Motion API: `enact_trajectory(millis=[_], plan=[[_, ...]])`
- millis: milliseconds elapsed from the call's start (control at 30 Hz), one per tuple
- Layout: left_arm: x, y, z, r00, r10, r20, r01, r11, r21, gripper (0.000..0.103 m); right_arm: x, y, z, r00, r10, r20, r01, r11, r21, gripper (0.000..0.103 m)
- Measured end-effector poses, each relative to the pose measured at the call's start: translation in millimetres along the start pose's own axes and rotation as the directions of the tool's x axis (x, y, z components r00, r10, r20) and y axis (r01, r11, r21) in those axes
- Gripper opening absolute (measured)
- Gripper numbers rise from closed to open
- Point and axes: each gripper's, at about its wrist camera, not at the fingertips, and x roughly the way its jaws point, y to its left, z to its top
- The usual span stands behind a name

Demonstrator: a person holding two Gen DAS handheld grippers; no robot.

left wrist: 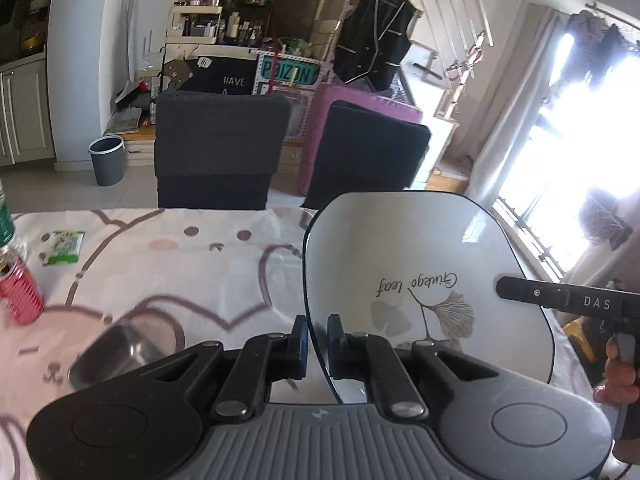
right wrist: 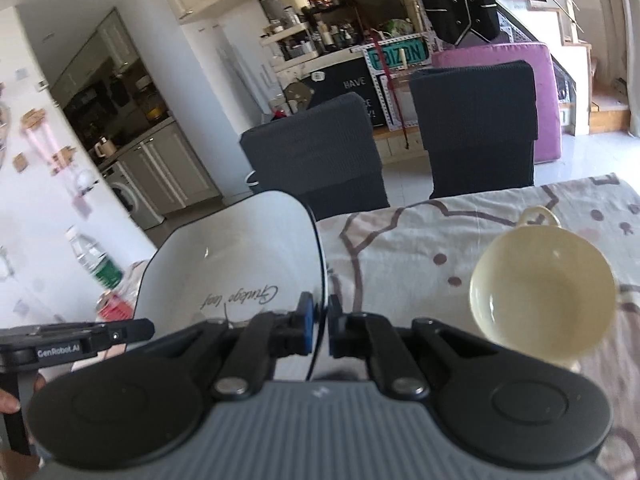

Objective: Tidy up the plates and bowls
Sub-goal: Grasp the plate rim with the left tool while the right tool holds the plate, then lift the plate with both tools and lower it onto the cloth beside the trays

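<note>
A large white plate (left wrist: 420,264) with a dark rim, a leaf drawing and script lettering hangs above the table, held from both sides. My left gripper (left wrist: 318,330) is shut on its left rim. My right gripper (right wrist: 320,314) is shut on the opposite rim of the same plate (right wrist: 240,248). In the left wrist view the right gripper's black body shows at the far right with a hand below it. A steel bowl (left wrist: 120,352) lies blurred on the tablecloth below the left gripper. To the right of the right gripper a cream bowl (right wrist: 544,292) with small handles sits on the cloth.
The table (left wrist: 180,264) wears a pink and white patterned cloth. A red can (left wrist: 20,292), a bottle with a green label (right wrist: 96,260) and a green packet (left wrist: 64,246) stand at its left end. Two dark chairs (left wrist: 220,144) are behind the far edge.
</note>
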Motion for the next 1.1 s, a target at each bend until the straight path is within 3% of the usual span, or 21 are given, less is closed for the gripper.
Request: enact_trajectory(millis=[233,433,500,733,1100], plan=[[-62.2,-16.3,-47.9,1.000,-0.013,0.008,0.012,0.999,0.029,0.010,-67.6,11.3,-47.3,0.999,0.033,-0.006,-0.033,0.999,0.021,0.008],[-80.1,-22.4,-91.3,0.999,-0.005,-0.036,0.008,0.998,0.063,0.010,-86.2,14.1,-88.6,0.998,0.043,-0.048,-0.040,0.997,0.070,0.008],[-75.9,-22.9,-104.7,0.997,0.015,-0.070,-0.009,0.996,0.087,0.010,-86.8,15.0,-102.5,0.996,0.036,-0.083,-0.031,0.998,0.062,0.008],[-47.3,-1.1,-142.9,0.981,-0.001,-0.196,0.006,1.000,0.022,0.011,-58.3,9.0,-140.8,0.982,0.018,-0.188,-0.003,0.997,0.079,0.009],[-16.2,21.9,-175.0,0.936,0.062,-0.347,-0.050,0.998,0.044,0.012,-17.5,22.2,-180.7,0.928,0.005,-0.373,0.012,0.999,0.042,0.009]])
